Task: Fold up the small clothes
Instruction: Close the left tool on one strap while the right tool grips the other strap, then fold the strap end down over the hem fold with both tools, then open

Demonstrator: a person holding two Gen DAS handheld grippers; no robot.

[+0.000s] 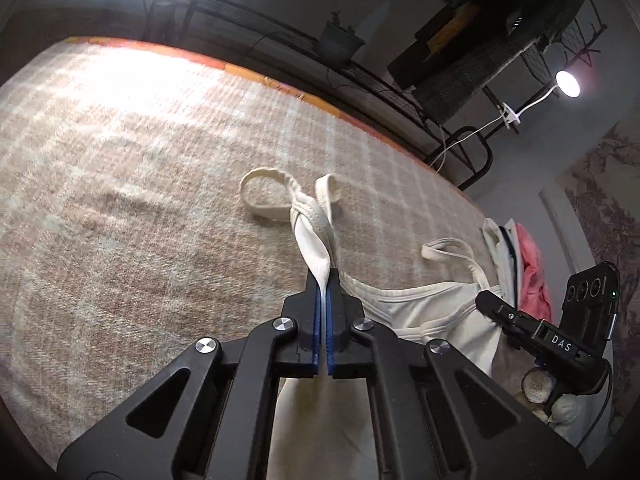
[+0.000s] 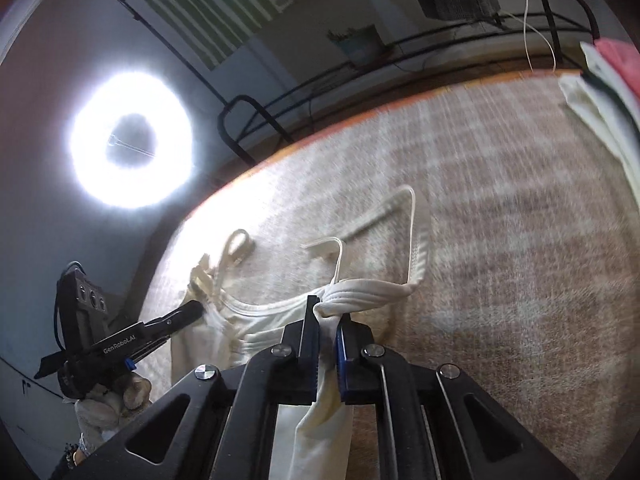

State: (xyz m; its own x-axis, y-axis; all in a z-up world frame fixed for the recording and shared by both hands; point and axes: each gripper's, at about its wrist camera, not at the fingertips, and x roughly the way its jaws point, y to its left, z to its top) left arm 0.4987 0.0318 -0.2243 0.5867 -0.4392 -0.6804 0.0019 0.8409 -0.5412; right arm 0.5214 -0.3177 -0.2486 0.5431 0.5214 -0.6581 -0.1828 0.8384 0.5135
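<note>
White camisole: spread across the checked blanket, toward its right edge. Left gripper: jaws pressed together, pinching one bunched strap corner. Right gripper: pinching the other strap corner. Folded clothes pile: near the blanket's far right edge.

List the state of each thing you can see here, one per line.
Left claw: shut on the cream ribbed camisole top.
Right claw: shut on the same top.
Cream ribbed camisole top: pinched at both shoulders, straps lying loose on the blanket.
Beige checked woven blanket: spread flat.
Pile of white and pink clothes: stacked at the blanket's edge.
Ring light: on.
</note>
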